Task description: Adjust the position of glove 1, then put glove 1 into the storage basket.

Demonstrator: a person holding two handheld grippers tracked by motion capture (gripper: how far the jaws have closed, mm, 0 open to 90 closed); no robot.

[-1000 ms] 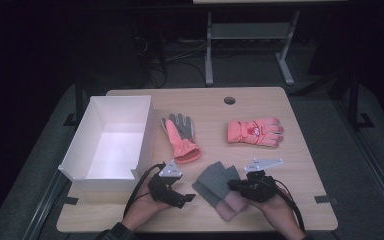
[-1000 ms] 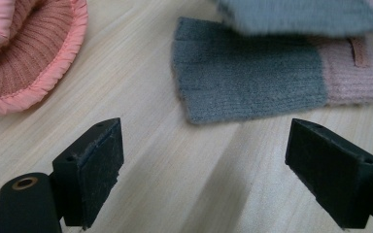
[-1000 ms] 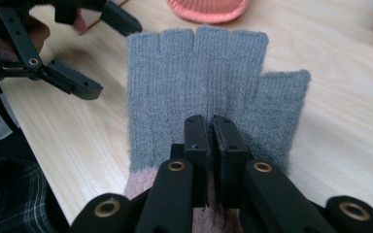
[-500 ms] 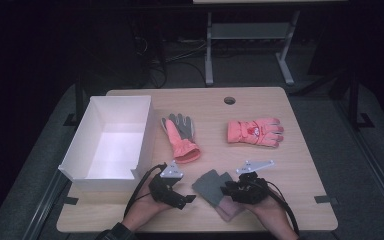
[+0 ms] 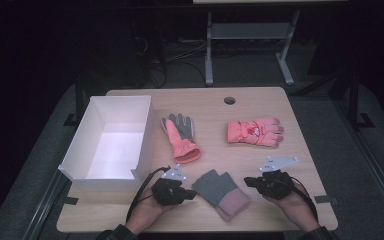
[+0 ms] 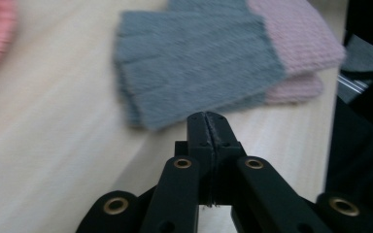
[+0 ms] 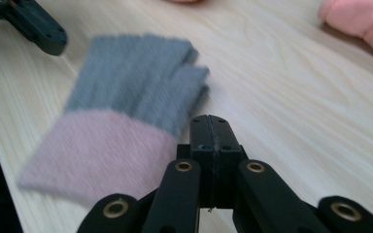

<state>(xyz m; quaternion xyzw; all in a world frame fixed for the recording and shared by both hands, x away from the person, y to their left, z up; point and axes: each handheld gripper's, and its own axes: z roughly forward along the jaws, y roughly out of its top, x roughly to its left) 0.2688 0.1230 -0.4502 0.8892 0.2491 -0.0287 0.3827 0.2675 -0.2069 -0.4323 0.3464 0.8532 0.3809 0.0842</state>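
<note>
A pair of grey knit gloves with pink cuffs [image 5: 221, 193] lies stacked near the table's front edge, between my two grippers. My left gripper [image 5: 192, 194] rests just left of the pair, its tip close to the grey fingers. In the left gripper view the jaws [image 6: 208, 117] are pressed together, having just closed on nothing, with the grey glove [image 6: 194, 73] just ahead. My right gripper [image 5: 248, 181] sits to the right of the pair. Its jaws [image 7: 210, 119] have also just closed, empty, beside the gloves [image 7: 126, 111].
An open white box [image 5: 111, 142] stands at the left of the table [image 5: 215, 107]. A coral glove with a grey palm [image 5: 180, 135] lies beside it, and a pink padded glove [image 5: 255, 131] lies farther right. A round cable hole [image 5: 229, 100] sits at the back.
My right hand has drawn back to the right, off the grey and pink gloves. The left hand has stayed where it was.
</note>
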